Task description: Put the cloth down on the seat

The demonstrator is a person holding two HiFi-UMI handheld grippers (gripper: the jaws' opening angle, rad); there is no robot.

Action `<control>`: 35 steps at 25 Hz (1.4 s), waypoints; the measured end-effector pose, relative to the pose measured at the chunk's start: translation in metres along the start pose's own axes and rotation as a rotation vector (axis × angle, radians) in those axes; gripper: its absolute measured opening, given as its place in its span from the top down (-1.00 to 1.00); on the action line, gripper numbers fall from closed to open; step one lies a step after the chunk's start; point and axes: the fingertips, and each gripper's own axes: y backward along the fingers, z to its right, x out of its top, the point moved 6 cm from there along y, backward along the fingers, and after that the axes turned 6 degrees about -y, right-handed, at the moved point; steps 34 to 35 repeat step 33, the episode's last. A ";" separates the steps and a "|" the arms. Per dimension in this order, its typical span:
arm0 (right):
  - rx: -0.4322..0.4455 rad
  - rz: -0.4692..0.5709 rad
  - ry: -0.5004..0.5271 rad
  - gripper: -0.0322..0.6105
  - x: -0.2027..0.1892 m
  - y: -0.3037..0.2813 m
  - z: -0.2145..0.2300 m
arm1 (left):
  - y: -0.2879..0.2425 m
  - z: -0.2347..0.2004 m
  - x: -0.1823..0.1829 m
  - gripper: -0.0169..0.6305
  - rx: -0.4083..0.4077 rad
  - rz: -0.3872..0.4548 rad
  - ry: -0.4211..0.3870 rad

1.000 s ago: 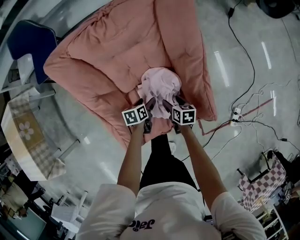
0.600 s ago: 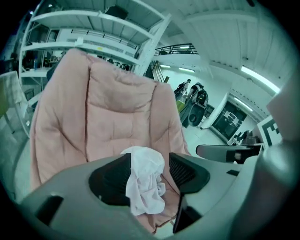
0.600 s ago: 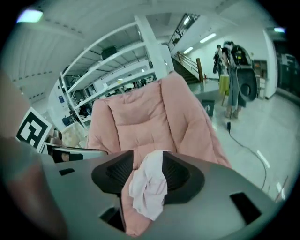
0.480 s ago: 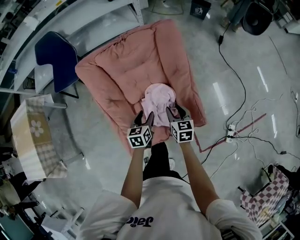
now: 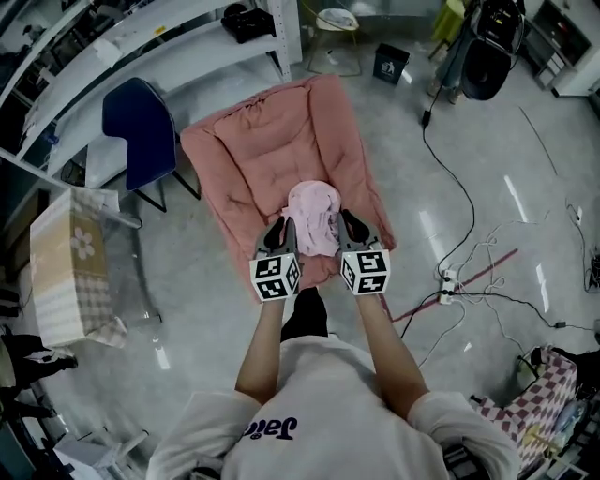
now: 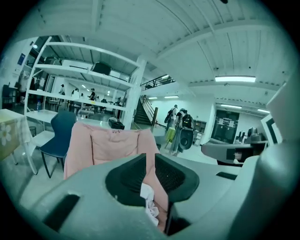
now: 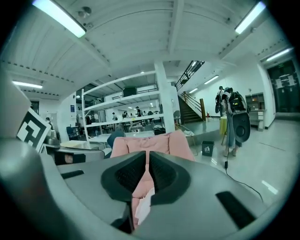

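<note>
The pale pink cloth [image 5: 314,216] lies bunched on the front part of the pink padded seat [image 5: 267,150]. My left gripper [image 5: 282,232] hovers just off the cloth's left side and my right gripper [image 5: 352,227] just off its right; neither holds it. Both pairs of jaws are closing with nothing between them. In the left gripper view a narrow gap remains at the left gripper [image 6: 150,159], and through it show the seat [image 6: 108,145] and a bit of the cloth [image 6: 149,199]. The right gripper [image 7: 147,161] has only a thin slit, with the seat [image 7: 150,143] beyond.
A blue chair [image 5: 141,127] stands left of the seat, beside a table with a checked cover [image 5: 70,262]. White shelving [image 5: 187,28] runs along the back. Cables and a power strip [image 5: 448,281] lie on the floor at right. A black speaker [image 5: 483,66] stands at the far right.
Both grippers have let go of the cloth, drawn back from it toward the person and closed their jaws. The cloth stays on the seat. The head view has backed away.
</note>
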 end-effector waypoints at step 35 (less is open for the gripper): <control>0.054 0.178 0.076 0.86 0.018 0.151 -0.051 | 0.167 0.083 0.037 0.91 -0.030 0.271 -0.057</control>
